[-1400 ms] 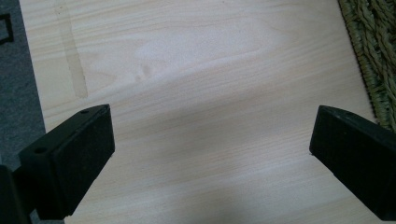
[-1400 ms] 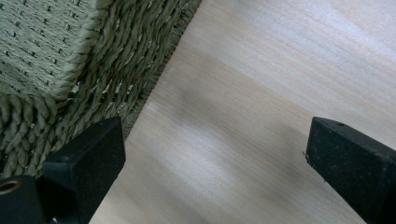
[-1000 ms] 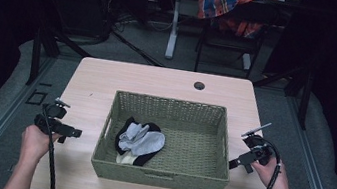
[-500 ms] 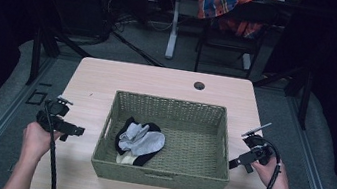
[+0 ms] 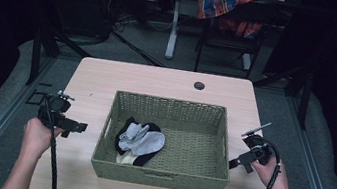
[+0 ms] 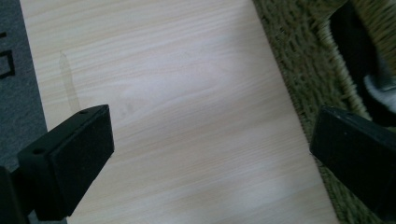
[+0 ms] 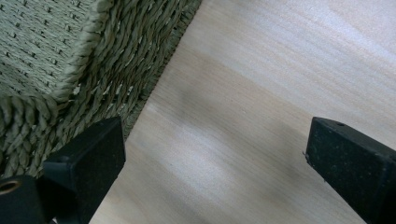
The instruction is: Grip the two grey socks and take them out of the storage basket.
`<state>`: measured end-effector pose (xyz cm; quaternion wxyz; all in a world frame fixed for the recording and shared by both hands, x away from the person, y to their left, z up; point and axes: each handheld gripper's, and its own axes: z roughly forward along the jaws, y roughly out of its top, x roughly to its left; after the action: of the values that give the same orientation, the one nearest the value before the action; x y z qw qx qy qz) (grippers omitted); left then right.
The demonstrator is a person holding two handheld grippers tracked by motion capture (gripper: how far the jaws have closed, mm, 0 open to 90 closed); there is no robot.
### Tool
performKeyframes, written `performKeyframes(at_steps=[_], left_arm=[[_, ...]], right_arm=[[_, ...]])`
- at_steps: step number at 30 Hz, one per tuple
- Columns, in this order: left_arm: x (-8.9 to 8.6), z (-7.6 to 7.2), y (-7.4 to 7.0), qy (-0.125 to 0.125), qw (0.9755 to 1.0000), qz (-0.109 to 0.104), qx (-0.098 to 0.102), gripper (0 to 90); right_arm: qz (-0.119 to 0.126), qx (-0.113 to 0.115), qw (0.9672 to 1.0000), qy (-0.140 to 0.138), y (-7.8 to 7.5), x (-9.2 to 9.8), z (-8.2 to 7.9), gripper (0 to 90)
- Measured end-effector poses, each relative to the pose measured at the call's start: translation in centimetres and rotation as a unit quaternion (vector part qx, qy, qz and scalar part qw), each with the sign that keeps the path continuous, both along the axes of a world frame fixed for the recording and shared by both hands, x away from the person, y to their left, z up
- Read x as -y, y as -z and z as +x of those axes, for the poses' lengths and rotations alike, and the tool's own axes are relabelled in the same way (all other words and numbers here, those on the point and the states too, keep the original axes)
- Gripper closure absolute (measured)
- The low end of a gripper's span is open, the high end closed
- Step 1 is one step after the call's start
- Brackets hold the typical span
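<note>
A green woven basket [image 5: 160,176] stands in the middle of the wooden table [image 5: 98,79]. A small heap of socks [image 5: 142,141], grey on black and cream, lies in its left half. My left gripper [image 5: 77,126] is held over the table left of the basket, pointing at it, open and holding nothing. In the left gripper view the left gripper [image 6: 212,135] spans bare wood, with the basket's wall [image 6: 289,60] and a black sock [image 6: 359,51] at the upper right. My right gripper [image 5: 235,163] hovers by the basket's right side. The right gripper [image 7: 217,140] is open over wood beside the basket's corner [image 7: 70,56].
A round cable hole [image 5: 199,85] sits near the table's far edge. Behind the table stands a chair with a plaid cloth [image 5: 225,4] draped on it and a white table leg [image 5: 172,29]. Dark floor rails run along both sides.
My left gripper has drifted a little farther from the person along the basket's left side. The right gripper and the socks have stayed put.
</note>
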<state>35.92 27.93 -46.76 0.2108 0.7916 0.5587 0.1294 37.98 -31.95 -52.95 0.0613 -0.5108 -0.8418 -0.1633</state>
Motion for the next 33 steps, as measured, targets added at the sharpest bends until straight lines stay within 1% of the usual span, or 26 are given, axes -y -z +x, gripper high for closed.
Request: performKeyframes(at_steps=[2, 3, 6, 7, 8, 9, 10, 11, 12, 15, 16, 17, 20, 21, 22, 23, 25, 26, 28, 29, 30, 31, 32, 33], left_arm=[[0.3, -0.1, -0.6, 0.005, 1.0, -0.004, 0.007, 0.1], [0.8, -0.2, -1.1, 0.011, 0.9999, -0.004, 0.011, 0.1], [1.4, -0.3, -1.6, 0.022, 0.9996, -0.006, 0.016, 0.1], [1.7, -0.4, -1.9, 0.026, 0.9995, -0.008, 0.017, 0.1], [2.5, -0.6, -2.4, 0.035, 0.9991, -0.006, 0.023, 0.1], [2.9, -0.6, -2.7, 0.042, 0.9988, -0.004, 0.024, 0.1], [3.3, -0.7, -2.9, 0.048, 0.9985, -0.003, 0.026, 0.1], [3.7, -0.7, -3.1, 0.054, 0.9981, -0.002, 0.027, 0.1], [3.7, -0.7, -3.1, 0.054, 0.9981, -0.002, 0.027, 0.0], [4.8, -0.7, -3.8, 0.069, 0.9971, -0.005, 0.032, 0.1], [5.5, -0.7, -4.2, 0.077, 0.9964, -0.005, 0.036, 0.1], [5.5, -0.7, -4.2, 0.077, 0.9964, -0.005, 0.036, 0.0], [6.4, -0.6, -4.6, 0.088, 0.9954, -0.003, 0.037, 0.0], [6.8, -0.5, -4.8, 0.093, 0.995, -0.002, 0.036, 0.0], [7.2, -0.4, -5.0, 0.098, 0.9945, -0.001, 0.037, 0.0], [7.2, -0.4, -5.0, 0.098, 0.9945, -0.001, 0.037, 0.0], [8.1, 0.0, -5.2, 0.108, 0.9935, 0.001, 0.035, 0.1], [8.1, 0.0, -5.2, 0.108, 0.9935, 0.001, 0.035, 0.0], [8.7, 0.3, -5.2, 0.115, 0.9929, 0.001, 0.03, 0.0], [9.0, 0.5, -5.2, 0.119, 0.9925, 0.003, 0.028, 0.1], [9.6, 0.7, -5.3, 0.127, 0.9916, 0.003, 0.027, 0.1], [9.6, 0.7, -5.3, 0.127, 0.9916, 0.003, 0.027, 0.0], [9.8, 0.8, -5.4, 0.131, 0.991, 0.005, 0.025, 0.1], [10.1, 0.9, -5.5, 0.134, 0.9907, 0.005, 0.024, 0.1]], right_arm=[[0.0, 0.0, 1.0, 0.0, 0.0, 0.0, 0.0, 4.7], [0.0, 0.0, 1.0, 0.001, 0.0, 0.0, 0.0, 4.7], [0.0, 0.001, 1.0, 0.003, 0.0, 0.0, 0.0, 4.7], [0.007, 0.006, 0.9999, 0.013, 0.1, -0.1, -0.1, 4.7], [0.006, 0.008, 0.9998, 0.015, 0.1, -0.1, -0.2, 4.7], [0.006, 0.008, 0.9998, 0.015, 0.1, -0.1, -0.2, 4.7], [0.006, 0.006, 0.9999, 0.01, 0.0, 0.0, -0.1, 4.7], [-0.001, 0.001, 1.0, 0.003, -0.1, 0.0, -0.1, 4.7], [-0.002, 0.0, 1.0, 0.0, -0.1, 0.0, -0.1, 4.7], [0.0, 0.001, 1.0, 0.008, -0.1, 0.0, -0.1, 4.7], [0.0, 0.0, 1.0, 0.006, -0.1, 0.0, -0.1, 4.7], [-0.001, 0.0, 1.0, 0.006, -0.1, 0.0, -0.1, 4.7], [0.001, 0.002, 1.0, 0.004, -0.1, 0.1, -0.1, 4.7], [0.007, 0.007, 0.9999, 0.013, 0.0, 0.0, -0.2, 4.7], [0.0, 0.0, 1.0, 0.001, -0.1, 0.1, -0.1, 4.7], [0.0, 0.0, 1.0, 0.001, -0.1, 0.1, -0.1, 4.7], [0.003, 0.002, 1.0, 0.006, 0.0, 0.1, -0.2, 4.7], [0.003, 0.002, 1.0, 0.006, 0.0, 0.1, -0.2, 4.7], [0.002, 0.001, 1.0, 0.004, 0.0, 0.1, -0.1, 4.7], [0.002, 0.001, 1.0, 0.005, 0.0, 0.1, -0.1, 4.7], [0.004, 0.0, 1.0, 0.006, 0.0, 0.1, -0.1, 4.7], [0.003, 0.0, 1.0, 0.007, 0.0, 0.1, -0.1, 4.7], [0.003, -0.001, 1.0, 0.006, 0.0, 0.1, -0.1, 4.7], [0.009, 0.007, 0.9997, 0.02, 0.2, -0.1, -0.3, 4.7]])
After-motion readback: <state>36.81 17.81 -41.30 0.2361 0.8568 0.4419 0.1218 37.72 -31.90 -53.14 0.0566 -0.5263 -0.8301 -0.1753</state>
